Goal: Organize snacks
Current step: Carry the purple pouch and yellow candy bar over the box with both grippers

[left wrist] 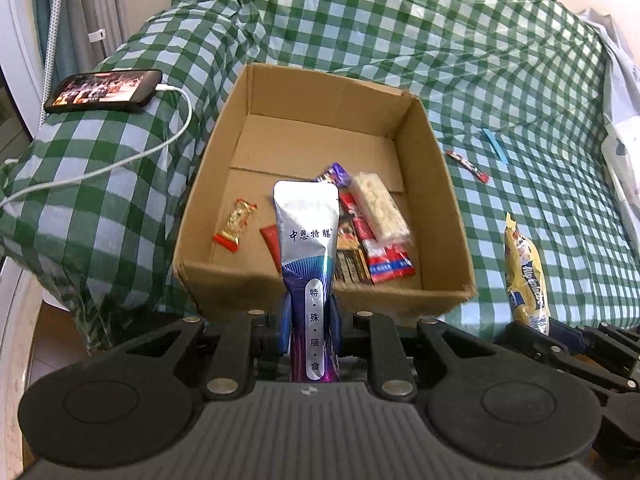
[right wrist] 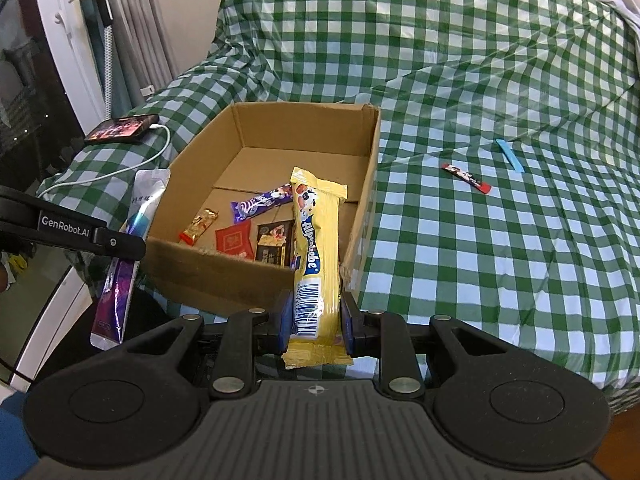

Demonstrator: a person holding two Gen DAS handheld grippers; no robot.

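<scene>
A green-and-white checked cloth (right wrist: 460, 240) covers a soft, rumpled surface, with grey curtains (right wrist: 140, 40) at the left. On it sits an open cardboard box (left wrist: 320, 284) holding several wrapped snacks. The left gripper (left wrist: 310, 322) is clamped on a silver-and-purple pouch (left wrist: 306, 236), held upright at the box's near wall. The right gripper (right wrist: 316, 320) pinches a yellow Alpenliebe pack (right wrist: 314, 240), also upright at the near wall. On the cloth right of the box lie a small red sachet (right wrist: 466, 177) and, just beyond it, a blue strip (right wrist: 509, 155). Left of the box, a phone (left wrist: 104, 90) rests with a white cable (left wrist: 120, 162) plugged in.
</scene>
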